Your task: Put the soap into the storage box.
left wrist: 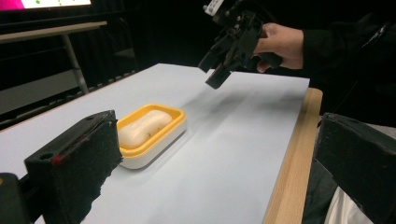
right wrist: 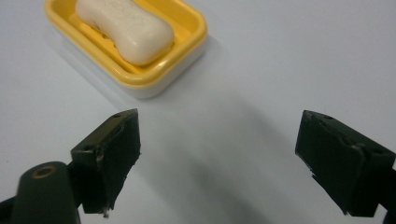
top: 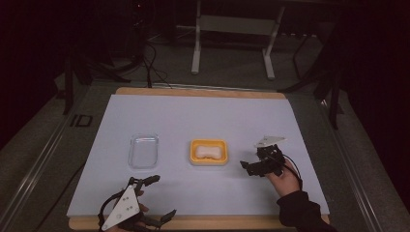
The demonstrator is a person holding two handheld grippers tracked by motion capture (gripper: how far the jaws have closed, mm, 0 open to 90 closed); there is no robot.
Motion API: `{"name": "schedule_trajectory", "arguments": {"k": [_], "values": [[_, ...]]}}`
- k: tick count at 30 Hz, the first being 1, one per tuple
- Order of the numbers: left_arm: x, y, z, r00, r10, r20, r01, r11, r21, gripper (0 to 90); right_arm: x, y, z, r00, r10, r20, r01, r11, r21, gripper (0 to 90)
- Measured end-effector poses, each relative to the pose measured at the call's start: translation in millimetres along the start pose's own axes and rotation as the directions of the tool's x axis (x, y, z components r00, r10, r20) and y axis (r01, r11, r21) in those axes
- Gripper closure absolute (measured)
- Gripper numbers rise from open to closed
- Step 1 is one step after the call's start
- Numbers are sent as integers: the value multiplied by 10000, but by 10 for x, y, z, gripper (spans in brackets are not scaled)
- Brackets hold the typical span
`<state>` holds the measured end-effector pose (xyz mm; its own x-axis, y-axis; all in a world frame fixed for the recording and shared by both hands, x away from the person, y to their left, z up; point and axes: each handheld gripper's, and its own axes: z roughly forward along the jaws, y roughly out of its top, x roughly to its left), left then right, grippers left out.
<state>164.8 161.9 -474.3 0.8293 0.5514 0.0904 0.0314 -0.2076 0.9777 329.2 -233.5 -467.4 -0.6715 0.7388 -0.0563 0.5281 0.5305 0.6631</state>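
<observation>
Right gripper (top: 247, 166) hovers wide open just right of the yellow soap dish (top: 209, 152), soap bar (top: 208, 152) lying inside; left gripper (top: 162, 198) open too, near the surface's front edge; approach low, straddle the bar's narrow waist.

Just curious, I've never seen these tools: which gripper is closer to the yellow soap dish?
The right gripper, just off the soap dish's right side. The left gripper is farther, at the table's near edge.
</observation>
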Motion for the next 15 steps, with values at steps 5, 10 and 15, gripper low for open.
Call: {"name": "schedule_trajectory", "arguments": {"k": [5,10,15], "values": [[6,2,-7,10000,-37,-27,36,10000,-42,5,-21,-127,-68,9994,337,-50,-338,9992,-235,139],[2,2,-4,10000,-11,-1,11,10000,-16,6,-13,-226,-94,9989,447,-137,-448,9989,-142,139],[1,6,-12,10000,-37,-5,36,10000,-64,5,3,-272,-158,9988,494,-12,-494,9979,-415,138]]}}
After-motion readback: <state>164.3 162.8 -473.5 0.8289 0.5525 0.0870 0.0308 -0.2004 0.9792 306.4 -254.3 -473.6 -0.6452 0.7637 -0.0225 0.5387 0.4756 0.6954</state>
